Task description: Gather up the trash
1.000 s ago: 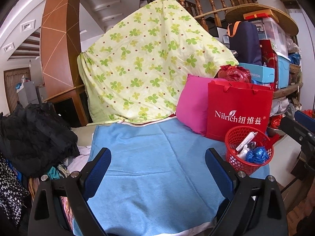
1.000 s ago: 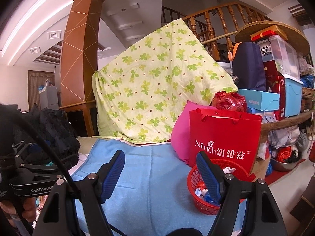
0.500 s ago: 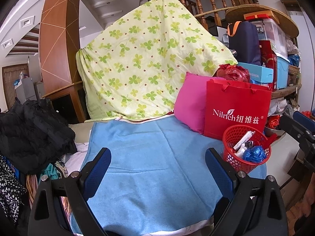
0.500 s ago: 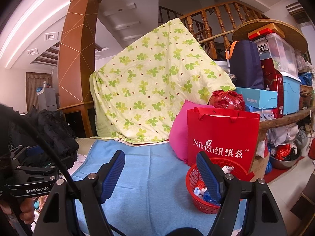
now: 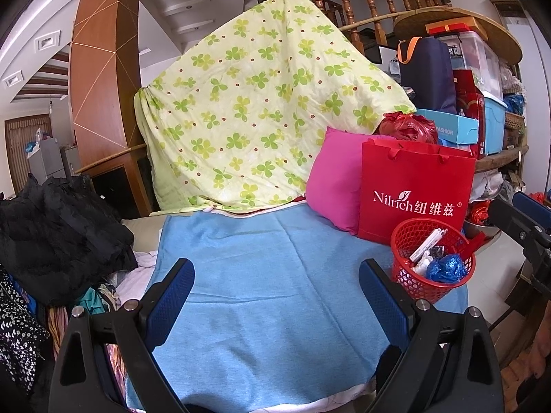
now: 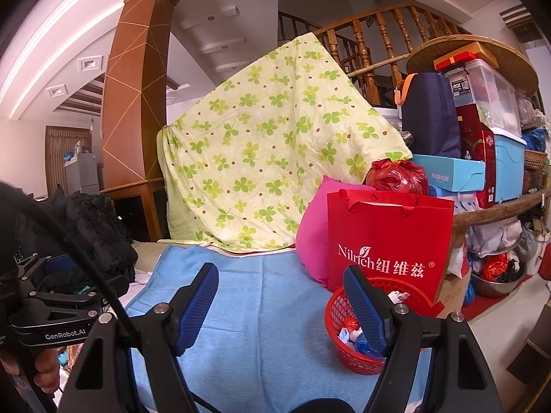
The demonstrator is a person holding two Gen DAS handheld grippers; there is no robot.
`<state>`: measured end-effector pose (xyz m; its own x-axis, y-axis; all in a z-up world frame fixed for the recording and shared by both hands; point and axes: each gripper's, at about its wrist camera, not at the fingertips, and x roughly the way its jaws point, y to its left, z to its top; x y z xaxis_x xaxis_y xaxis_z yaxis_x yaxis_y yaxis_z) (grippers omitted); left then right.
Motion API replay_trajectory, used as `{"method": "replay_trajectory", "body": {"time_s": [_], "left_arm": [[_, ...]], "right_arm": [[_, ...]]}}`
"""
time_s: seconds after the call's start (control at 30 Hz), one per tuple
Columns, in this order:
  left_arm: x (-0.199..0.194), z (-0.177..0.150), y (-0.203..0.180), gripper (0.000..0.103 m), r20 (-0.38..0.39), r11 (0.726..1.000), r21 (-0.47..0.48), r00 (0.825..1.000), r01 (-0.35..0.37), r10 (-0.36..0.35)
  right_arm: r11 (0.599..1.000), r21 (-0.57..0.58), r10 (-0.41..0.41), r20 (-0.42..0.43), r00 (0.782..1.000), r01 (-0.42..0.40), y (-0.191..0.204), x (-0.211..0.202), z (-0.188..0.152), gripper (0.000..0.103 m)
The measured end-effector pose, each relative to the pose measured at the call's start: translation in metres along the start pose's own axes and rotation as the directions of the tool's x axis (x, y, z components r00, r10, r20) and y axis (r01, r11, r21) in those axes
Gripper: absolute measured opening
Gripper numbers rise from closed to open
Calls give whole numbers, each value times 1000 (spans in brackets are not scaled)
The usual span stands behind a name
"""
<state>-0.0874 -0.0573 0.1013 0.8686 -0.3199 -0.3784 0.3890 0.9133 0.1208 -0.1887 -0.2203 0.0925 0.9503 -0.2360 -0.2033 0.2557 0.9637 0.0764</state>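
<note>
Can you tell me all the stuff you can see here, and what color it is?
red basket: one, red mesh, on the right edge of the blue cloth
trash: several pieces, white and blue, inside the red basket
blue cloth: one, light blue, spread flat in front
red bag: one, red with white lettering, standing behind the basket
pink pillow: one, pink, left of the red bag
quilt: one, pale yellow with green leaves, draped at the back
black clothes: one pile, black, far left
left gripper: open, blue pads, holding nothing
right gripper: open, blue pads, holding nothing
</note>
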Motion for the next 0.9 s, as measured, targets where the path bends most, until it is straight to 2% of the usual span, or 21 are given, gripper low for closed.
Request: {"method": "replay_trajectory", "body": {"time_s": [0.9], "left_arm": [[-3, -4, 0, 96, -10, 999, 35, 1000, 2, -1]], "right_arm": [[1000, 12, -6, -11, 1000, 6, -7, 1, 1, 78]]}}
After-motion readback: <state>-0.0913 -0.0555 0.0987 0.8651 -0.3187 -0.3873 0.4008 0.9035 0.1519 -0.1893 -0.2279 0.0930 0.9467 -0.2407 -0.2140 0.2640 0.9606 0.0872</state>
